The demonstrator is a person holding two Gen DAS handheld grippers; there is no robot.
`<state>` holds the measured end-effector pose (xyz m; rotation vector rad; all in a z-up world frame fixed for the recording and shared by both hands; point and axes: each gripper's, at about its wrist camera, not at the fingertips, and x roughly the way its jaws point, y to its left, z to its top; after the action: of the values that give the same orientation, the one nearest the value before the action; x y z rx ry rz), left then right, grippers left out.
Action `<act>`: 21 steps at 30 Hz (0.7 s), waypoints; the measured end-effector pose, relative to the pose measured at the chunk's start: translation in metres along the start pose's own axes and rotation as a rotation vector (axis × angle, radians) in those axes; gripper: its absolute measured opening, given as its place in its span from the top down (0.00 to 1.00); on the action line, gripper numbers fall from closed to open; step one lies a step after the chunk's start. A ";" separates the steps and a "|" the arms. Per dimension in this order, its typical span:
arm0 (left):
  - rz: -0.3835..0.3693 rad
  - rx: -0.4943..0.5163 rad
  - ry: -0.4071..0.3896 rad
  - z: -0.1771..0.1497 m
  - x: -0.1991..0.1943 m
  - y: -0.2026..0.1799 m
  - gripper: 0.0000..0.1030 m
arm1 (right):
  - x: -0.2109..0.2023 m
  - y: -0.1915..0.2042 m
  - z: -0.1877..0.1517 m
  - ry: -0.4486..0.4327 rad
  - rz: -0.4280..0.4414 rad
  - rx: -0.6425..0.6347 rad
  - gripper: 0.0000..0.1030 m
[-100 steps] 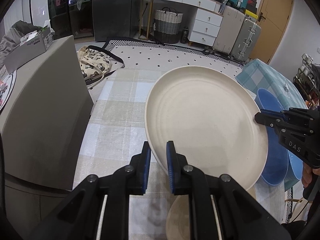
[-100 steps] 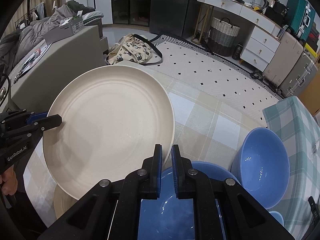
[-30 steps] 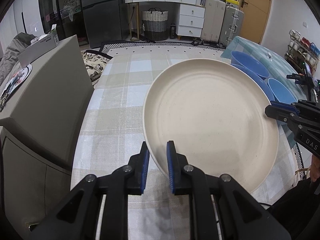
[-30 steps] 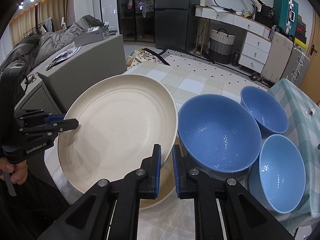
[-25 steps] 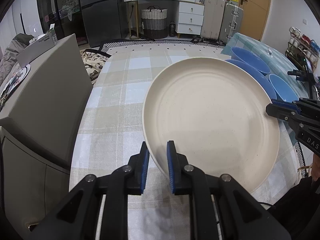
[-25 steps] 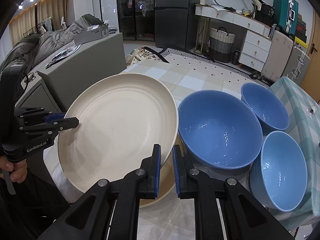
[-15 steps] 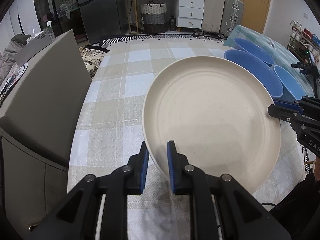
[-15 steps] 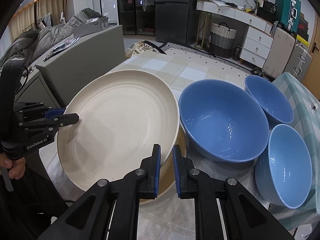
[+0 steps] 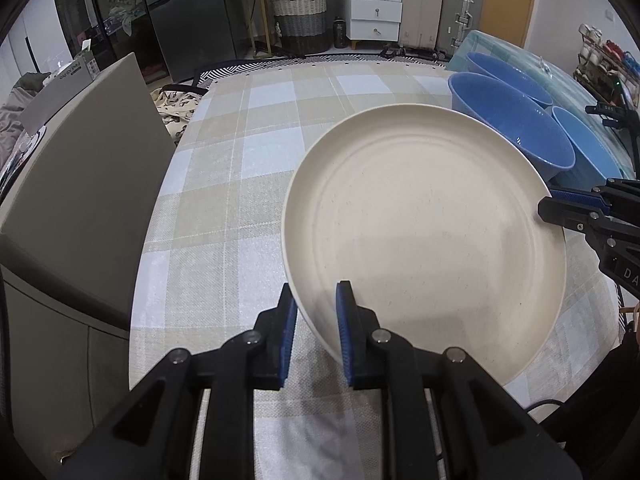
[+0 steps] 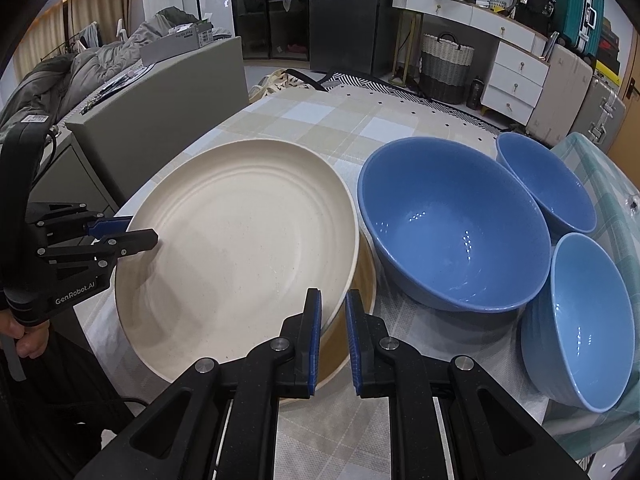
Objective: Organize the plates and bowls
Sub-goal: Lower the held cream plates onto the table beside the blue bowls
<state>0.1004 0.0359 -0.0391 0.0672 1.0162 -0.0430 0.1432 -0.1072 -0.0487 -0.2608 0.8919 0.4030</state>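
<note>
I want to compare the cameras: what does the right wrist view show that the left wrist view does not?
Only the right wrist view shows a second plate beneath the cream plate.

Only the left wrist view shows the left gripper from behind, its fingers astride the rim.

Both show the cream plate, three blue bowls and the checked tablecloth.

Home living space: checked-cloth worktop [image 9: 248, 184], white drawer unit [image 10: 516, 74], woven laundry basket [image 9: 300, 18], suitcases [image 9: 440, 4], dark fridge [image 10: 344, 12], patterned rug.

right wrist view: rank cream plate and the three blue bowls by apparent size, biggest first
1. cream plate
2. large blue bowl
3. near-right blue bowl
4. far blue bowl

The last two may match; the near one sits closer to the camera.
</note>
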 end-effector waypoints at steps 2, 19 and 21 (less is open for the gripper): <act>-0.001 0.005 0.004 -0.001 0.002 0.000 0.83 | 0.003 0.001 -0.001 0.008 0.000 -0.002 0.88; 0.027 0.068 0.045 -0.002 0.014 -0.013 0.82 | 0.020 -0.001 -0.006 0.062 -0.031 0.001 0.88; 0.028 0.073 0.047 -0.003 0.015 -0.014 0.82 | 0.020 0.000 -0.007 0.063 -0.031 0.003 0.88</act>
<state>0.1049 0.0222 -0.0535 0.1496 1.0609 -0.0534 0.1501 -0.1051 -0.0688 -0.2852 0.9488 0.3659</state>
